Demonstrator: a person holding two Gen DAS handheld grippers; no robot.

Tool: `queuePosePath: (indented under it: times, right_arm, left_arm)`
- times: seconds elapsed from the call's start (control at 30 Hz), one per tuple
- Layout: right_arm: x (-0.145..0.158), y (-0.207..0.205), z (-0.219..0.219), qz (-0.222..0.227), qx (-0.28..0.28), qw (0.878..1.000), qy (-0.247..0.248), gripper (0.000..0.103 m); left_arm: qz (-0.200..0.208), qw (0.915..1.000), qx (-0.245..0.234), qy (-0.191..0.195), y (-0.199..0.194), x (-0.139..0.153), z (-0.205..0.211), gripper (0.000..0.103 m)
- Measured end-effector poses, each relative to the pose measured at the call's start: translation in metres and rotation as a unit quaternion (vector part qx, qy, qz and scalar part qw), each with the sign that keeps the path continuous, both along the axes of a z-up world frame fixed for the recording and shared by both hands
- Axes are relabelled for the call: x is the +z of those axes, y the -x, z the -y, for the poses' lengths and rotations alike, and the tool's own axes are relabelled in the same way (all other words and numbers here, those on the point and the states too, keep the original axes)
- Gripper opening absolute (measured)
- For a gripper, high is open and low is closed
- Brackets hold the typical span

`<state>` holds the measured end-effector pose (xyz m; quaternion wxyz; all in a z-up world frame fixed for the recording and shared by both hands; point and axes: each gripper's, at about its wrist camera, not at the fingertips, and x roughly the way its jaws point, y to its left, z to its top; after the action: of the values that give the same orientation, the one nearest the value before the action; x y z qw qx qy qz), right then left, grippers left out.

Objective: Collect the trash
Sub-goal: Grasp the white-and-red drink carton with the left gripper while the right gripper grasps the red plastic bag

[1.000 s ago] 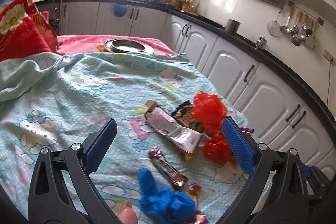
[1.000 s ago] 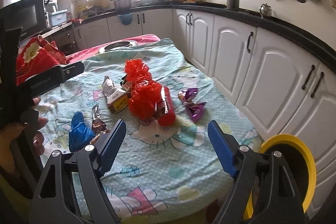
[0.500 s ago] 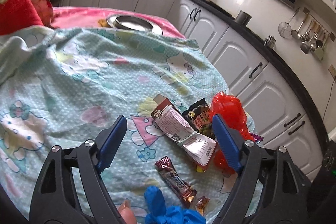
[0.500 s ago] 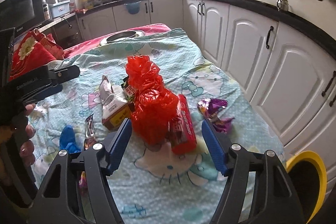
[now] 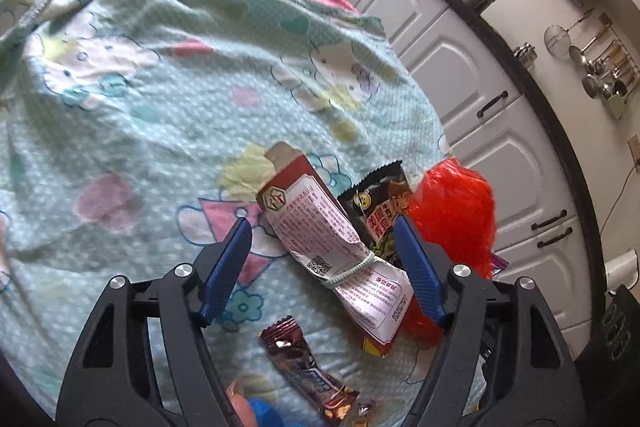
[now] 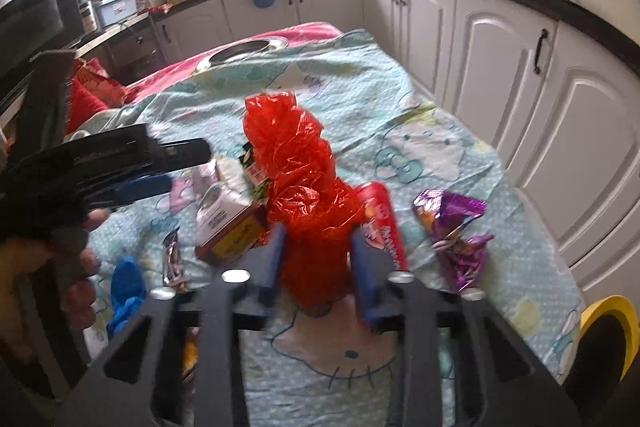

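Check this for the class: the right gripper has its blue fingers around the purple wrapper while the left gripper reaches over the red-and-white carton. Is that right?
One error. In the right wrist view the right gripper closes around the red plastic bag; the purple wrapper lies apart, untouched. The left gripper does reach over the red-and-white carton.

A tabletop under a cartoon-cat cloth (image 6: 432,115) carries a red plastic bag (image 6: 296,163) at centre, purple wrappers (image 6: 452,227) at three o'clock, and a blue glove (image 6: 126,287) at nine.

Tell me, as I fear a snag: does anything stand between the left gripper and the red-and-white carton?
Nothing visible. The left gripper has just been closing its jaws, the carton already between them; a black snack packet lies alongside.
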<state>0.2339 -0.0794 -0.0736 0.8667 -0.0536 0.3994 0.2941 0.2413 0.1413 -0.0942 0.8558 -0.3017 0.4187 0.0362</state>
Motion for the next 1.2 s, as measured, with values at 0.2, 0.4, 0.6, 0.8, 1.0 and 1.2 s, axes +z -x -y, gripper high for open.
queuePosePath:
  times: [0.2, 0.4, 0.6, 0.8, 1.0, 1.2]
  right_arm:
    - [0.008, 0.018, 0.013, 0.003, 0.003, 1.000, -0.022, 0.011]
    - [0.023, 0.037, 0.035, 0.011, -0.001, 0.999, -0.052, 0.010]
    - [0.036, 0.053, 0.050, 0.026, -0.002, 0.998, -0.062, 0.010]
    - [0.045, 0.060, 0.063, 0.035, -0.009, 0.997, -0.071, 0.010]
    - [0.051, 0.068, 0.074, 0.041, -0.009, 0.996, -0.078, 0.010]
    - [0.058, 0.074, 0.083, 0.052, -0.014, 0.995, -0.080, 0.010]
  left_arm:
    - [-0.022, 0.9997, 0.003, 0.010, -0.008, -0.011, 0.003, 0.058]
    - [-0.042, 0.9989, 0.007, -0.017, -0.017, -0.010, 0.007, 0.047]
    - [-0.042, 0.9988, -0.002, -0.024, -0.018, -0.008, 0.011, 0.040]
    - [-0.023, 0.9997, -0.005, 0.007, -0.003, -0.006, 0.007, 0.032]
    - [0.012, 0.9998, -0.007, 0.012, 0.017, 0.012, 0.008, 0.030]
    - [0.058, 0.9982, -0.009, 0.014, 0.039, 0.039, 0.012, 0.030]
